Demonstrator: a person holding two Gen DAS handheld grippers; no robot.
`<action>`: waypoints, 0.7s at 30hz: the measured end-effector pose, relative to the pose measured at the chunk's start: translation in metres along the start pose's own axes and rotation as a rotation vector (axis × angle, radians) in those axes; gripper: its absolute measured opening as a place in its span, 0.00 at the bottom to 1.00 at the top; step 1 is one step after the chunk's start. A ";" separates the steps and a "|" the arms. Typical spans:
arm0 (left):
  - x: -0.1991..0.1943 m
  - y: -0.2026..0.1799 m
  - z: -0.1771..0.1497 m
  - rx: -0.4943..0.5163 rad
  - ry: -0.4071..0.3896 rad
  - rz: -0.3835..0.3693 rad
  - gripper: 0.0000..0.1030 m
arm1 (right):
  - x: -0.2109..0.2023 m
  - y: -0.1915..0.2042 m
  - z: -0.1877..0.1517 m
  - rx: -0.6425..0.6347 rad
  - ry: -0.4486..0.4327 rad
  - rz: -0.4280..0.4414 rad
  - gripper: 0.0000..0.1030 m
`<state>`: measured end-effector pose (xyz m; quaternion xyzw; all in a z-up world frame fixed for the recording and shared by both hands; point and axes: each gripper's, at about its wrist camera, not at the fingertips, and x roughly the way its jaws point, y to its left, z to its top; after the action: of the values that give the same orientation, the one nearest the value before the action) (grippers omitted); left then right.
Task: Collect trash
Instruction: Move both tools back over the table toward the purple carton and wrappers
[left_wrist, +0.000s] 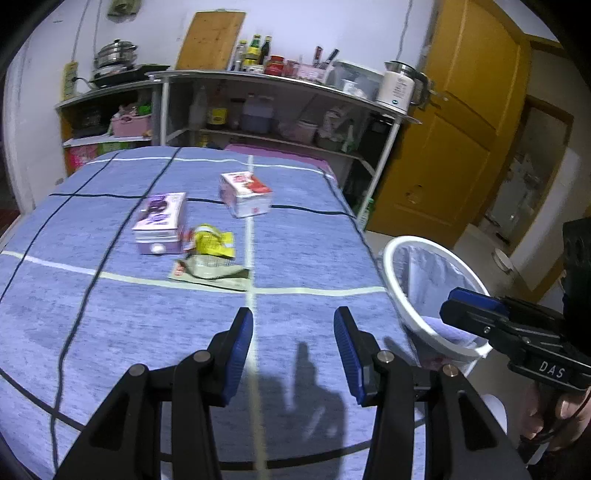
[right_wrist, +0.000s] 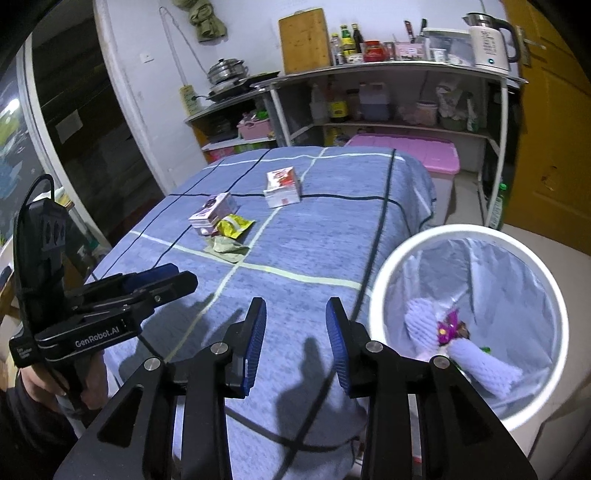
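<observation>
On the worktop (left_wrist: 314, 251): yellow wrapper (left_wrist: 214, 242), green wrapper (left_wrist: 210, 271), two cartons remain | left gripper (left_wrist: 293, 350), right gripper (right_wrist: 297, 345) jaws released, empty | bin (right_wrist: 384, 280) beside worktop edge, handy for drops

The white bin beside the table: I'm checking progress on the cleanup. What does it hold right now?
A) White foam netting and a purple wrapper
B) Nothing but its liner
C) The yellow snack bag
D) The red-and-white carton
A: the right wrist view looks into the white bin and shows white foam netting with a purple wrapper on its liner.
</observation>
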<state>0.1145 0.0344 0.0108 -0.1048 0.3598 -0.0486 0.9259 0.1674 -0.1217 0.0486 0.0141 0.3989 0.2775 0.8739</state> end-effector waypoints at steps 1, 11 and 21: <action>0.000 0.005 0.001 -0.007 -0.002 0.008 0.46 | 0.002 0.000 0.001 -0.002 0.002 0.004 0.34; 0.001 0.047 0.012 -0.071 -0.028 0.068 0.51 | 0.037 0.021 0.022 -0.068 0.043 0.057 0.34; 0.006 0.079 0.019 -0.103 -0.034 0.112 0.52 | 0.071 0.042 0.037 -0.145 0.079 0.109 0.34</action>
<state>0.1331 0.1129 0.0027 -0.1330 0.3515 0.0235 0.9264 0.2108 -0.0434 0.0350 -0.0386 0.4104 0.3531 0.8399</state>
